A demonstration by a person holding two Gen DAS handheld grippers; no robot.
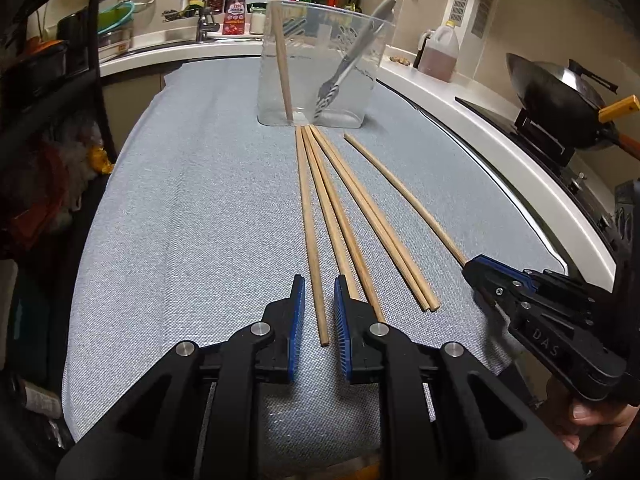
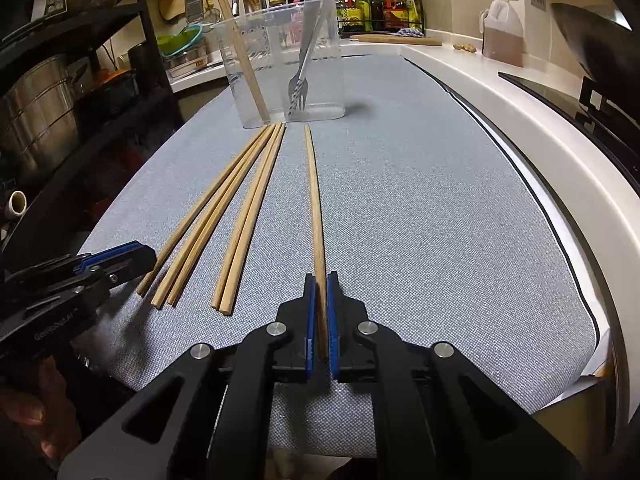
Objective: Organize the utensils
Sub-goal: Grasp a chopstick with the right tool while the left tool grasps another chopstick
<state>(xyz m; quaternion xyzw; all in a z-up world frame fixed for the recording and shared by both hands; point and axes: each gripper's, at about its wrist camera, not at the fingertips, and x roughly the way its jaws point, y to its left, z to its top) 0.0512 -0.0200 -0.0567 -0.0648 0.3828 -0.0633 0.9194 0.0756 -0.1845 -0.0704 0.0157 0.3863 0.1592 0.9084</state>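
Note:
Several wooden chopsticks [image 1: 340,216] lie lengthwise on the blue-grey cloth [image 1: 180,200], their far tips near a clear plastic tub [image 1: 320,60]. In the tub stand one chopstick [image 1: 280,48] and a metal fork [image 1: 332,92]. My left gripper [image 1: 320,304] hangs low over the near end of the leftmost chopstick [image 1: 308,220], which lies in the narrow gap between the pads, untouched. My right gripper [image 2: 321,284] is shut on the near end of a separate chopstick [image 2: 314,200] to the right of the others. Each gripper shows in the other's view: the right gripper [image 1: 474,266] and the left gripper [image 2: 132,256].
A white counter curves around the cloth's right side, bearing a wok [image 1: 560,92] on a stove and an oil jug [image 1: 440,52]. A black shelf [image 2: 60,80] with pots stands at the left. A sink tap [image 1: 200,0] and a spice rack [image 2: 376,0] are behind the tub.

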